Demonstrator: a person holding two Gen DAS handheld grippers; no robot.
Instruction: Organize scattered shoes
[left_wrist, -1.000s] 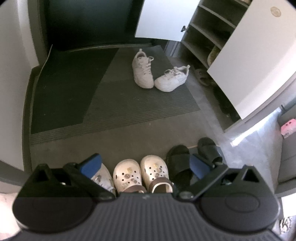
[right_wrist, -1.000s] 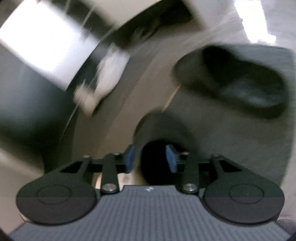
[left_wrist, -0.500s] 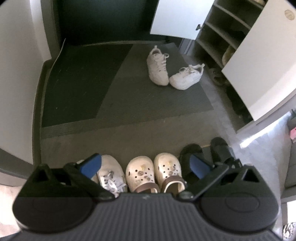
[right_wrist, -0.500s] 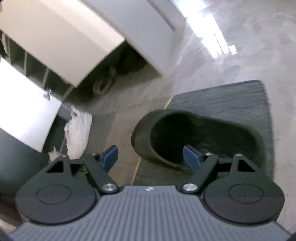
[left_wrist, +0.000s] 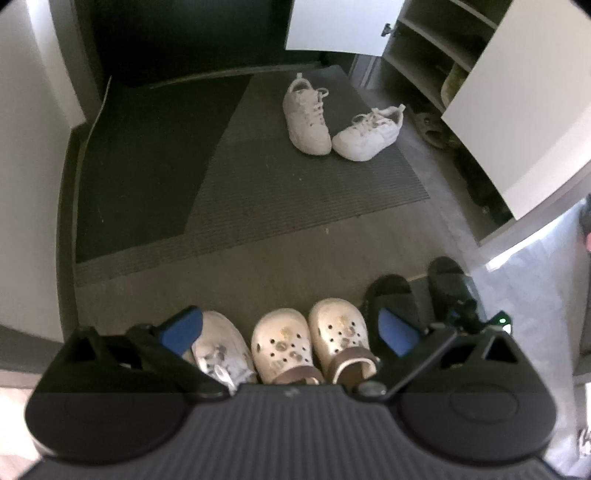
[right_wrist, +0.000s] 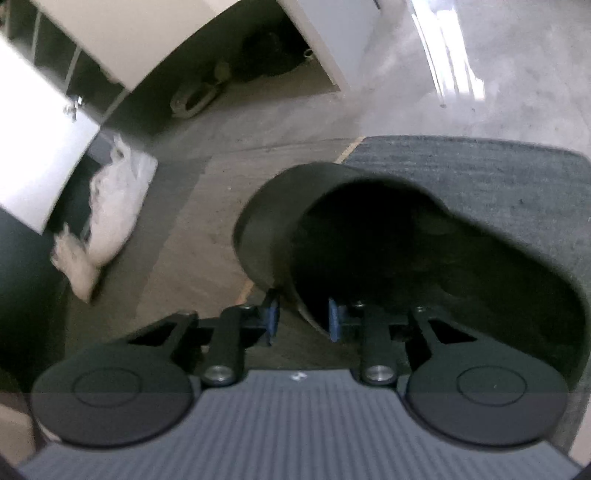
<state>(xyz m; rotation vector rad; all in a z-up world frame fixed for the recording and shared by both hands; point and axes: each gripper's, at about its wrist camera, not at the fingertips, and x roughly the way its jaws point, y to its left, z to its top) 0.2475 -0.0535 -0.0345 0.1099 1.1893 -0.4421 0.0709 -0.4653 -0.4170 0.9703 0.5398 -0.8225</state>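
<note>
The right gripper (right_wrist: 303, 320) pinches the near rim of the black rubber slide sandal (right_wrist: 424, 251), whose length runs far-left, while the left gripper (left_wrist: 288, 326) hangs spread, empty.

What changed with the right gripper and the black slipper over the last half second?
The right gripper closed its jaws from wide open onto the side wall of the black slipper, which now looks tipped up off the grey mat. The left gripper stayed open above the lined-up shoes; the white sneakers did not move.
</note>
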